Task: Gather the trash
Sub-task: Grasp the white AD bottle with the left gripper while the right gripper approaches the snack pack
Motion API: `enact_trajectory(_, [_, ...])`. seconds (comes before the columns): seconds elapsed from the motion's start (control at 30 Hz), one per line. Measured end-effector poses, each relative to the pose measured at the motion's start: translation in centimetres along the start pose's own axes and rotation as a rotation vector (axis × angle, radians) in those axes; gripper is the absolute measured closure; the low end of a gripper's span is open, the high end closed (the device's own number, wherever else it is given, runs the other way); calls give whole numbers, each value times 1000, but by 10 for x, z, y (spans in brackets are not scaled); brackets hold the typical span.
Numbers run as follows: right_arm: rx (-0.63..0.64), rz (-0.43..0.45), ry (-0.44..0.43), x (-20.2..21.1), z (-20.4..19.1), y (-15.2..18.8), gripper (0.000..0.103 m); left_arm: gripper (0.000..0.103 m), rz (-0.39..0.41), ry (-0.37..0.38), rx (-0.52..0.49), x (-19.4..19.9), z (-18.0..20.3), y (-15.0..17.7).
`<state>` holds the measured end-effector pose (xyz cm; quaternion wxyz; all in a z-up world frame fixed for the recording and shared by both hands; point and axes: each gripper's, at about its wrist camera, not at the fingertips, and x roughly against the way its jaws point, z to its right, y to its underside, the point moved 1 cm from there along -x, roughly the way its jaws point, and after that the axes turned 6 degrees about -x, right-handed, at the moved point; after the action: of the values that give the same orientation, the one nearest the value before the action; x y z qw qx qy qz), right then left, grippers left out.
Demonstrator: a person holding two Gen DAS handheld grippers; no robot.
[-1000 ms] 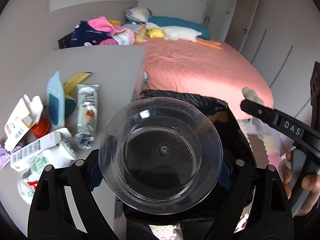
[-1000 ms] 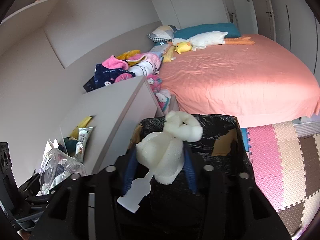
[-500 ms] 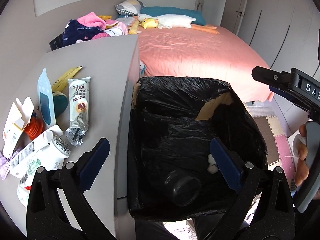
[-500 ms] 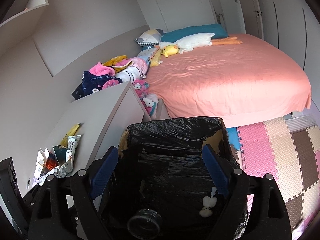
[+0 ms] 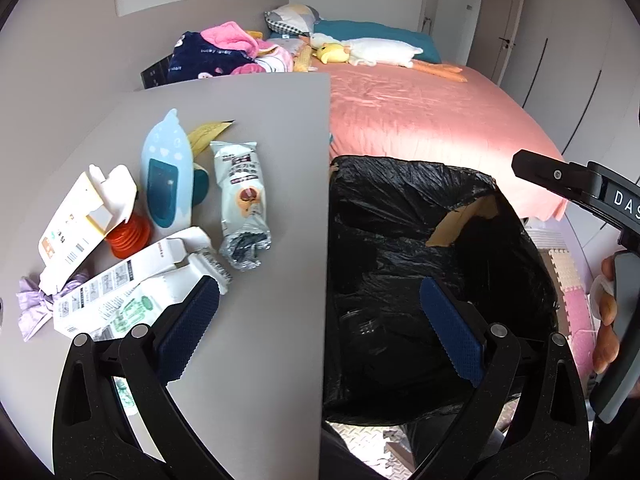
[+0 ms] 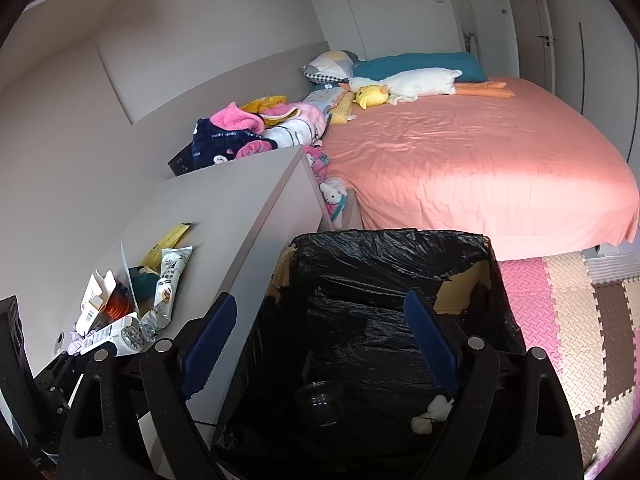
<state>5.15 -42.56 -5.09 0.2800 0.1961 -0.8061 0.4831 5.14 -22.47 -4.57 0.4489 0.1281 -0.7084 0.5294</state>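
Left gripper (image 5: 320, 320) and right gripper (image 6: 320, 332), both spread and empty, hover above the bin (image 6: 392, 248); wrappers (image 5: 240, 200) lie left on the table (image 5: 260, 360).

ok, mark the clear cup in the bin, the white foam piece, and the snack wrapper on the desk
clear cup (image 6: 320, 402), right wrist view, on its side wall.
white foam piece (image 6: 432, 412), right wrist view, on its middle.
snack wrapper (image 5: 242, 196), left wrist view, on the printed front.

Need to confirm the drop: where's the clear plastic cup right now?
In the right wrist view, the clear plastic cup lies at the bottom of the black-lined bin, left of the white foam scrap.
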Motion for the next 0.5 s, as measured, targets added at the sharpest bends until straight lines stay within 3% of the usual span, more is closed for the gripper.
enact_trajectory(0.5, [92,-64,-52,-27,-64,19,17,6,-20,-114,53,17,-73,32])
